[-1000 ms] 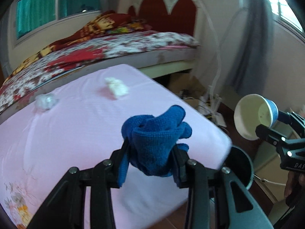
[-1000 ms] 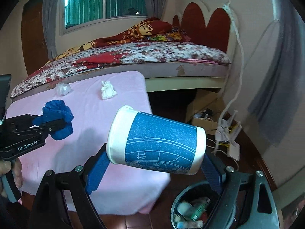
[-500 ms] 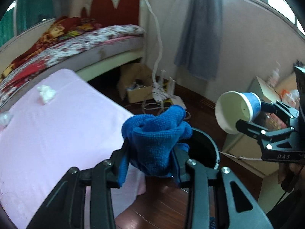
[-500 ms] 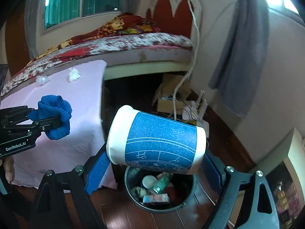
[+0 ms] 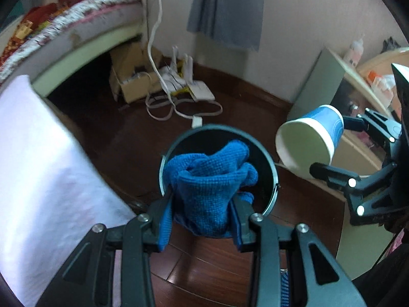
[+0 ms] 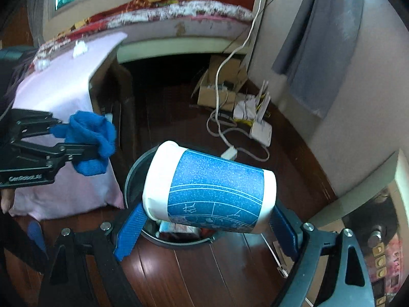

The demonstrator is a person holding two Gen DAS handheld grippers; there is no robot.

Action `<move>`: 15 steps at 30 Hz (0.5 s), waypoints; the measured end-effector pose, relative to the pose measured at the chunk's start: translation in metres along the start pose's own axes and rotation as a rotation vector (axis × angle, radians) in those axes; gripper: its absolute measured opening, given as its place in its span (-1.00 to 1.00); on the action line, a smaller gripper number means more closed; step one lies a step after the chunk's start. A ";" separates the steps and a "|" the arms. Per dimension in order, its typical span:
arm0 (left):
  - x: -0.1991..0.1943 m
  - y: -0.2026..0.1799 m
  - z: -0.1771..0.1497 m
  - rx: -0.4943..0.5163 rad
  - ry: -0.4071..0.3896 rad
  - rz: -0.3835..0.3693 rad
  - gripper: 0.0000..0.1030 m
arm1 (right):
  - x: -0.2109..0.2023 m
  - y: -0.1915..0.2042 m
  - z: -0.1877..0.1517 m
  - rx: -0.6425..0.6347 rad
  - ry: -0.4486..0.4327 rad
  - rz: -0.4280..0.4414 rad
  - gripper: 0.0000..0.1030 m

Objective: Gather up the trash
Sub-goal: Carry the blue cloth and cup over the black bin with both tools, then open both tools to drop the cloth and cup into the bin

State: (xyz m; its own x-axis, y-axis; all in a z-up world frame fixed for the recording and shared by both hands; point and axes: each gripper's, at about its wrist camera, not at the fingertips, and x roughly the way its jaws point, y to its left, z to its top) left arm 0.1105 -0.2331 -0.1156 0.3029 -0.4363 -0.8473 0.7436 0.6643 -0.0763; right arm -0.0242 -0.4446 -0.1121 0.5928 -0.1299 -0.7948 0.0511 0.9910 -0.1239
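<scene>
My left gripper is shut on a crumpled blue cloth, held right over the round dark trash bin on the wooden floor. From the right wrist view the same cloth hangs left of the bin. My right gripper is shut on a blue-and-white paper cup lying sideways between its pads, above the bin. The cup shows right of the bin in the left wrist view. Two white crumpled tissues lie on the pink-covered table.
A bed stands behind the table. A cardboard box, white cables and a white router lie on the floor by the wall. A low shelf unit stands at the right. A grey curtain hangs on the wall.
Both grippers swung right off the pink table and dropped toward the floor. The cloth and the cup, first over the table edge, now hang over the trash bin.
</scene>
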 end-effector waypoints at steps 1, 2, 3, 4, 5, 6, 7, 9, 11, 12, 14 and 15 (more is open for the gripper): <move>0.009 -0.001 0.001 0.004 0.014 -0.005 -0.25 | 0.008 -0.001 -0.003 -0.013 0.013 0.006 0.76; 0.015 -0.007 -0.001 0.006 0.023 -0.011 -0.25 | 0.016 -0.001 -0.006 -0.030 0.025 0.016 0.76; 0.023 -0.007 -0.001 0.010 0.035 -0.013 -0.25 | 0.023 -0.001 -0.008 -0.045 0.035 0.021 0.76; 0.029 -0.008 -0.001 0.012 0.046 -0.018 -0.25 | 0.033 0.000 -0.010 -0.065 0.049 0.033 0.76; 0.036 -0.008 -0.001 0.011 0.061 -0.029 -0.25 | 0.040 0.001 -0.010 -0.076 0.059 0.042 0.76; 0.042 -0.007 -0.001 0.009 0.073 -0.034 -0.24 | 0.048 0.003 -0.010 -0.088 0.069 0.049 0.76; 0.048 -0.006 -0.001 0.005 0.084 -0.033 -0.24 | 0.056 0.004 -0.011 -0.099 0.080 0.055 0.76; 0.056 -0.002 -0.001 -0.010 0.101 -0.037 -0.24 | 0.070 0.008 -0.009 -0.117 0.095 0.069 0.76; 0.064 0.000 0.000 -0.031 0.108 -0.048 -0.17 | 0.083 0.010 -0.007 -0.132 0.105 0.081 0.76; 0.066 0.001 -0.001 -0.044 0.106 -0.054 0.01 | 0.089 0.011 -0.006 -0.134 0.110 0.094 0.76; 0.068 0.003 -0.002 -0.071 0.096 -0.047 0.59 | 0.100 0.012 -0.006 -0.137 0.127 0.083 0.79; 0.064 0.005 -0.002 -0.080 0.076 -0.029 0.91 | 0.107 0.011 -0.007 -0.144 0.145 0.057 0.88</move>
State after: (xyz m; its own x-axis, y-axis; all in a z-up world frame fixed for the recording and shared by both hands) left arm 0.1323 -0.2566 -0.1714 0.2334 -0.4105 -0.8815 0.7006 0.6996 -0.1403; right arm 0.0340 -0.4474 -0.2026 0.4692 -0.0875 -0.8788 -0.1006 0.9833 -0.1517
